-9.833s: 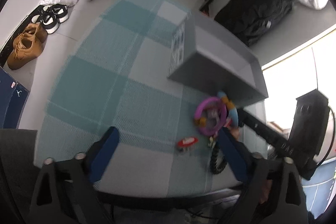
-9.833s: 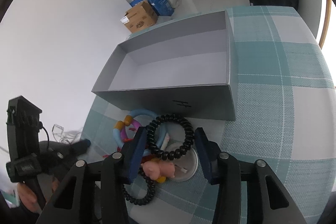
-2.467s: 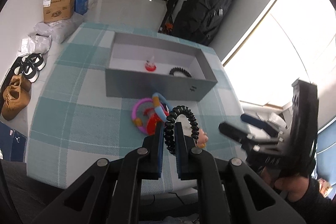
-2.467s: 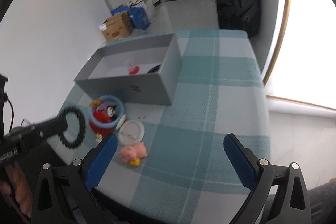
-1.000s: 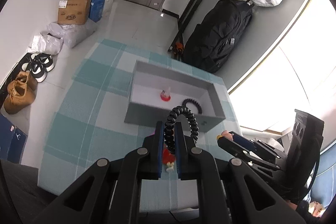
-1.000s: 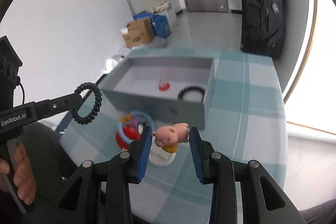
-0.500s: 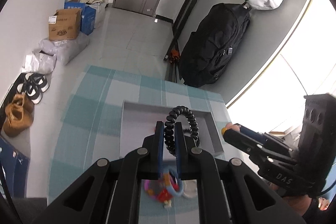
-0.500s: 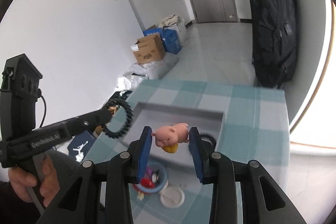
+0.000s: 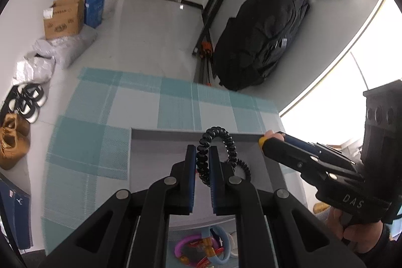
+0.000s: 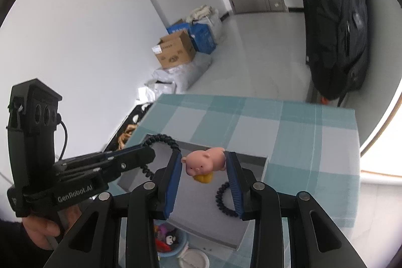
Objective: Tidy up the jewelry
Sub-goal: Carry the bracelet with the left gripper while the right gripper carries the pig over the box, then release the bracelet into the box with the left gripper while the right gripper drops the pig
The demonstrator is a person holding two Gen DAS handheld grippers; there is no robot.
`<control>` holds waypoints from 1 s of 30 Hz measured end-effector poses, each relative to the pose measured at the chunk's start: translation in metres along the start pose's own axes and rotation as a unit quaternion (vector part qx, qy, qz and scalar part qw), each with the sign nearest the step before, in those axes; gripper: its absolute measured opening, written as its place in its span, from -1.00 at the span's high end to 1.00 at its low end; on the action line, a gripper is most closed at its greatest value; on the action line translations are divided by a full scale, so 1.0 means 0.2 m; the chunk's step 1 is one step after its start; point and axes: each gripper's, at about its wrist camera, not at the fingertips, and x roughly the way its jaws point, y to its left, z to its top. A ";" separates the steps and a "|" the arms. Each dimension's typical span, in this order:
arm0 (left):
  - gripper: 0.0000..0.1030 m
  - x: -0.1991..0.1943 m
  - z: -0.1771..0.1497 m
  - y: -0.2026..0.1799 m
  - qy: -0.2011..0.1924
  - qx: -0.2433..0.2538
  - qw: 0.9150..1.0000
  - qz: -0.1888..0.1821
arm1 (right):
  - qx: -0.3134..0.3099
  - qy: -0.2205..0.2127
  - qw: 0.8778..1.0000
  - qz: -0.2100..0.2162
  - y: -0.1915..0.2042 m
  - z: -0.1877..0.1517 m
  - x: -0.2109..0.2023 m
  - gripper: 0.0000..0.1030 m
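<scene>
Left wrist view: the left claw [image 9: 202, 163] is pinched narrow on a black coil bracelet [image 9: 216, 142], which loops up and over out of the fingers, right above the grey box [image 9: 160, 133]. It's one of those stretchy phone-cord type spirals, glossy black. A second black coil [image 10: 222, 200] lies inside the box, on the floor near its right wall. Further right in that view the right claw [image 9: 270, 140] pokes in over the box's right rim, with a bit of pink and yellow showing at its tip.

Right wrist view: the left claw [image 10: 148, 153] comes in from the left with the coil arching off its tip over the box's far left corner. In the middle, the right claw [image 10: 204, 167] is clamped on a little pink pig charm [image 10: 204, 161], held sideways between the blue pads, hovering above the open box. The pig is chubby, has squinty eyes and a yellow bit underneath. Down below, on the checked teal tabletop [image 10: 311, 142] just in front of the box, sits a small pile of colourful rings and trinkets [image 10: 168, 241] and a white round lid [image 10: 193, 260].
</scene>
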 end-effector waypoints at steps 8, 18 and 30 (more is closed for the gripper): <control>0.89 0.01 -0.01 -0.01 0.007 0.006 1.000 0.000 | 0.006 0.018 1.000 0.000 -0.02 -0.02 0.04 0.32; 0.88 0.03 0.00 -0.03 0.013 0.006 1.000 -0.018 | -0.001 0.021 1.000 -0.008 0.00 -0.05 0.04 0.29; -0.07 -0.06 0.00 -0.03 -0.009 0.006 1.000 -0.016 | -0.009 -0.037 0.999 -0.021 0.00 -0.05 -0.12 -0.55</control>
